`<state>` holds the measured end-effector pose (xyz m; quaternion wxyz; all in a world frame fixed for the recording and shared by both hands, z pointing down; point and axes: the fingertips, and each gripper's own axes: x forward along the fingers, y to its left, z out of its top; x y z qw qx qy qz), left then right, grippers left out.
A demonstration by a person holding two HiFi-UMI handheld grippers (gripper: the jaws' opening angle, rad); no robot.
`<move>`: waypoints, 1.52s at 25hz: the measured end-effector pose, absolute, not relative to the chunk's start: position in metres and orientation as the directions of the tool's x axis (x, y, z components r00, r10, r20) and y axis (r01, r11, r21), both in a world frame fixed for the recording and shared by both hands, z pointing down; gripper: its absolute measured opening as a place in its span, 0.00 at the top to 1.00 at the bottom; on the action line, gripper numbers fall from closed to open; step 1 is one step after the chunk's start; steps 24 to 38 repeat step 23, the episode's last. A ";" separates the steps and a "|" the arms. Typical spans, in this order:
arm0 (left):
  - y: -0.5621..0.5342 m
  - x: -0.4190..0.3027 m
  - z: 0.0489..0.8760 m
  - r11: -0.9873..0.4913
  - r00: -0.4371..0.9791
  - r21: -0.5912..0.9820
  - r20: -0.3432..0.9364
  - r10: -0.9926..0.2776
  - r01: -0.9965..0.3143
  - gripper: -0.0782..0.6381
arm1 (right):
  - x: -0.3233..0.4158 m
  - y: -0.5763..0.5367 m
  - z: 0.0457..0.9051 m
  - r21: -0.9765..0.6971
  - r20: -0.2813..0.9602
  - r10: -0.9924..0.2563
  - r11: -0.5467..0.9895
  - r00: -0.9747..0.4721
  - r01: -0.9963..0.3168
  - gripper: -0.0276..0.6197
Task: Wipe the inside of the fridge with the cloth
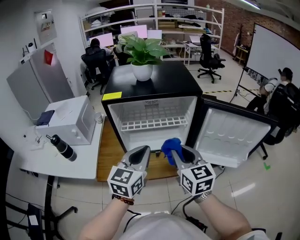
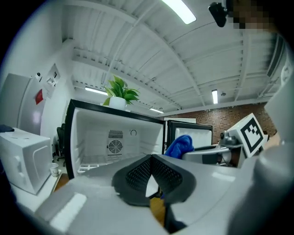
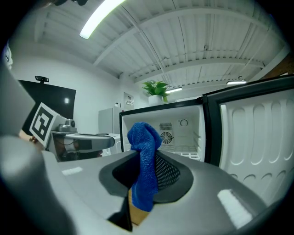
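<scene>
1. Office floor, mini fridge (image 1: 140,112) open ahead, door (image 1: 234,136) swung right.
2. My right claw (image 3: 148,176) pinches the blue cloth (image 3: 143,137), which is bunched above the jaws. My left claw (image 2: 151,176) is closed and empty.
3. Plan: reach in, press the cloth flat, wipe from far wall to near lip, and avoid snagging the wire shelf (image 1: 152,124).

Open-plan office, lit monitors (image 1: 133,32) and a seated person (image 1: 96,50) at desks behind the fridge (image 1: 164,85), office chair (image 1: 209,57), metal shelving (image 1: 187,11), whiteboard (image 1: 274,52) to its right, brick wall (image 1: 234,21).
</scene>
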<state>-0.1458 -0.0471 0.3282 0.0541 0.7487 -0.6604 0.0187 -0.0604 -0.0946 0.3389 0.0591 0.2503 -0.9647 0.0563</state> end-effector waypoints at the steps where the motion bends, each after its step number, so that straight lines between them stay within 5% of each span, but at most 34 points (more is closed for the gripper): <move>1: -0.043 -0.150 0.326 -0.120 0.124 0.045 0.099 -0.987 -0.992 0.88 | -0.064 -0.090 0.338 -0.078 0.141 -0.472 0.871 -0.870 -0.485 0.83; 38: -0.027 -0.172 0.333 -0.106 0.101 -0.035 0.116 -0.988 -0.994 0.88 | -0.089 -0.067 0.340 -0.059 0.148 -0.451 0.884 -0.880 -0.463 0.83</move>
